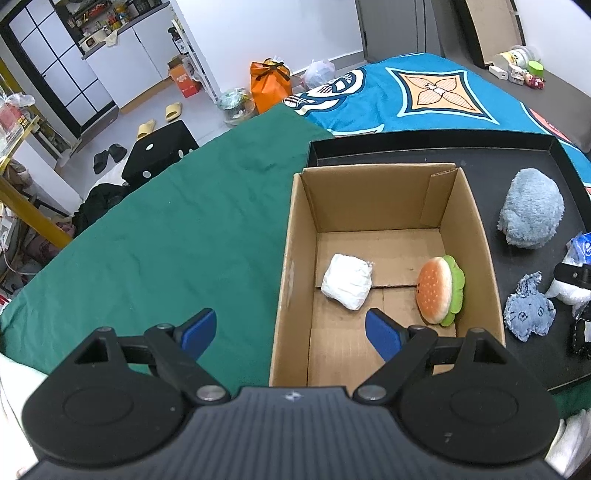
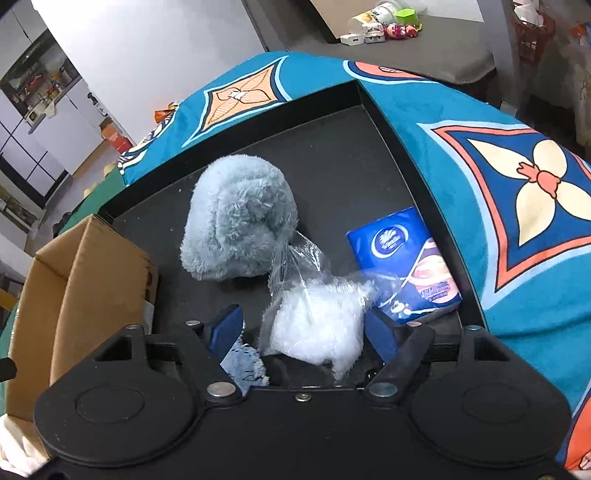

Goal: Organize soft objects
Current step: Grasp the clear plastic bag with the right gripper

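Observation:
An open cardboard box holds a white wrapped packet and a burger plush. My left gripper hangs open over the box's near left wall with nothing between its blue pads. On the black tray lie a fluffy grey-blue plush, a blue tissue pack, a small denim-blue plush and a white fluffy item in a clear plastic bag. My right gripper straddles that bag. Its right pad is against the bag and its left pad stands apart from it.
The box stands on the tray's left part, next to a green cloth. A blue patterned blanket lies behind and to the right of the tray. Beyond it a grey surface carries small toys and a container. The floor drops off at far left.

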The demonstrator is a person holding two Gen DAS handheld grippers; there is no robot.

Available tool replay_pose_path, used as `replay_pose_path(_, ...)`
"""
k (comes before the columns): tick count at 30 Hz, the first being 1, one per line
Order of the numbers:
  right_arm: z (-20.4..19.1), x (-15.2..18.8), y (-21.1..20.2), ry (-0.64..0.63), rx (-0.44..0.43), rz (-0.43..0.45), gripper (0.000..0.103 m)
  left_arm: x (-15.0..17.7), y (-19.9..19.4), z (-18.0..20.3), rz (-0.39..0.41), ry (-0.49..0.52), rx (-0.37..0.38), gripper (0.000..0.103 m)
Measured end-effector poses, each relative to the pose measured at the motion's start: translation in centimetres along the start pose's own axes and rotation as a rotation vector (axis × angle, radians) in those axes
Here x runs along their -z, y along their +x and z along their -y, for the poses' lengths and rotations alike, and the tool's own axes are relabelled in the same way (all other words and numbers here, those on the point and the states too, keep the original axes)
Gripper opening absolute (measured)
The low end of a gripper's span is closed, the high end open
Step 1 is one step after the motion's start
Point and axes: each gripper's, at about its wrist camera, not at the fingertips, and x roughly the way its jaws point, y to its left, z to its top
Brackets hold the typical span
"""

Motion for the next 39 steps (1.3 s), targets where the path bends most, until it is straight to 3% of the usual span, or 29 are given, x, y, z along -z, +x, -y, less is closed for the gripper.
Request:
replay_pose_path(2,-0.1,0.2,0.2,-0.025,0.015,-0.008,0.045,0.0,0.1,0.0,-0.002,0.002,0.000,0.087)
replay_pose_path(6,-0.2,0.4,-0.5,-0.042,0.012,-0.011,0.036,-0.1,0.1,0.0,-0.002,0.001,-0.002,0.087)
replay_pose_path(24,-0.9,-0.2,-5.6,-0.098,0.035,0.091,0.034,0.3,-1.1,-1.7,0.014,-0.018,-0.018,0.087)
replay_pose_path(39,-3.3,-1.6,-7.8,-0.172,0.042,0.160,0.034,0.8,-1.2,-3.1,0.029,-0.039,0.039,0.087)
